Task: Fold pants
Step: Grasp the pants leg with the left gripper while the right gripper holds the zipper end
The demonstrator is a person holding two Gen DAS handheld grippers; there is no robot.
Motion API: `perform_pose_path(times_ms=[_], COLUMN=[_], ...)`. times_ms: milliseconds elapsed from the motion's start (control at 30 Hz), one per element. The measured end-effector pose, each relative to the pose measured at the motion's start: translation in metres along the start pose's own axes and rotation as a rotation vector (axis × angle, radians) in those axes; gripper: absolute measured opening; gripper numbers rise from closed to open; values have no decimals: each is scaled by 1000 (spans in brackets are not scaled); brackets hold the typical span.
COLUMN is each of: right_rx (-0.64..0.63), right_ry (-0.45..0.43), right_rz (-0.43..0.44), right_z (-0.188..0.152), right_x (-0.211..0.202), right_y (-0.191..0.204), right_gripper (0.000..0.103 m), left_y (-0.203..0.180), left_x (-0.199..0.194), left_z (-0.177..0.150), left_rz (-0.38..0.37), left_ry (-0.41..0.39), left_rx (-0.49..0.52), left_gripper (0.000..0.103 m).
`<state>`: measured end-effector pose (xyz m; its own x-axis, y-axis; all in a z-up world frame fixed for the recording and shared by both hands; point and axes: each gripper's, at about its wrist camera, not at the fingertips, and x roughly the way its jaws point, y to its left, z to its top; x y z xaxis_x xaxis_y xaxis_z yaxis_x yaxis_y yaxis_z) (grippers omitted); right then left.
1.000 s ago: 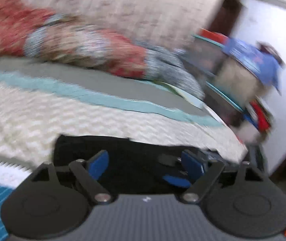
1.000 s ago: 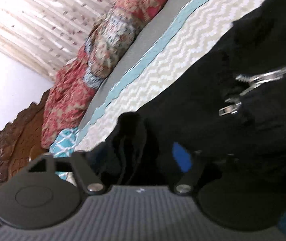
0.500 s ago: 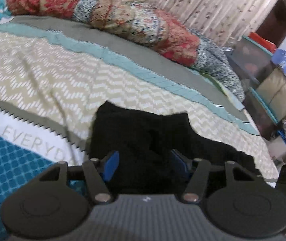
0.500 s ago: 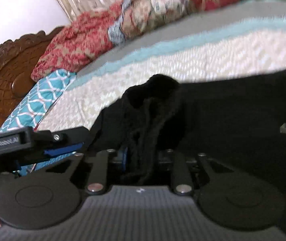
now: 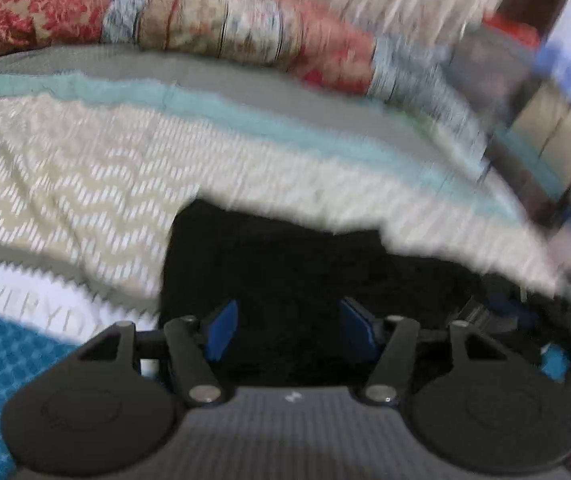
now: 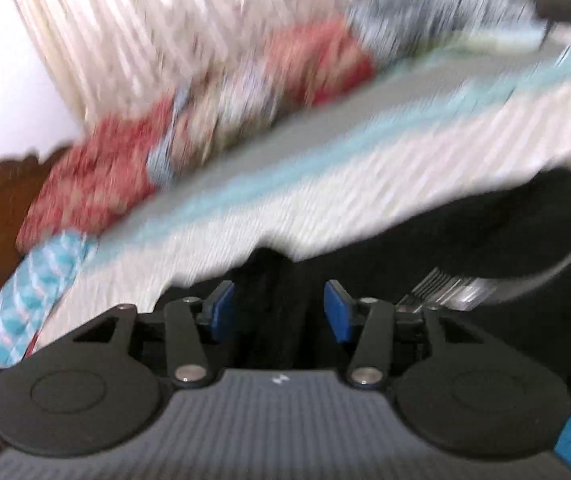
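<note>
Left wrist view: black pants (image 5: 285, 264) are being shown lying on the bed (image 5: 85, 184).
Left claw (image 5: 289, 326): is being held wide, empty.
Right claw (image 6: 279, 312): is being held wide over bunched cloth.
Risk: one layer only being pinched, blur suggesting haste.

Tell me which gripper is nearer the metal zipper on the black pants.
Right. The right gripper is open over the black pants, the metal zipper just beside its finger. The left gripper is open over plain black fabric; its view shows no clear zipper.
</note>
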<state>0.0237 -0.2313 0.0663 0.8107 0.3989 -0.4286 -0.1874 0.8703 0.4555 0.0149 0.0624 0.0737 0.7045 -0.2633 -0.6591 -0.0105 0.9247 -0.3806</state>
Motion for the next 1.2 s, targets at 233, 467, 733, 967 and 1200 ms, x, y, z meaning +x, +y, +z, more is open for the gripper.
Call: perform_pose_path(times_ms=[233,467,733,967,1200], right_rx=[96,106,85,235,-178], right_ry=[-87,130,-146,-18,-75], right_rz=[-187,-242,-244,-285,-236], right_z=[8,-17,-4,-23,-31], right_x=[-35,11,-47,-21,-33], right_y=[-57,-67,-95,-119,-16], right_gripper=[55,49,79,36,20], left_y=[-62,-103,-125,-193,-266], left_x=[55,124,74,103,138], left_z=[30,-1,25,44,35], left_rz=[-47,20,-144,-254,-166], left_ry=[29,126,76,214,353], left_rx=[142,345,282,298,469], left_gripper=[56,70,72,81,101])
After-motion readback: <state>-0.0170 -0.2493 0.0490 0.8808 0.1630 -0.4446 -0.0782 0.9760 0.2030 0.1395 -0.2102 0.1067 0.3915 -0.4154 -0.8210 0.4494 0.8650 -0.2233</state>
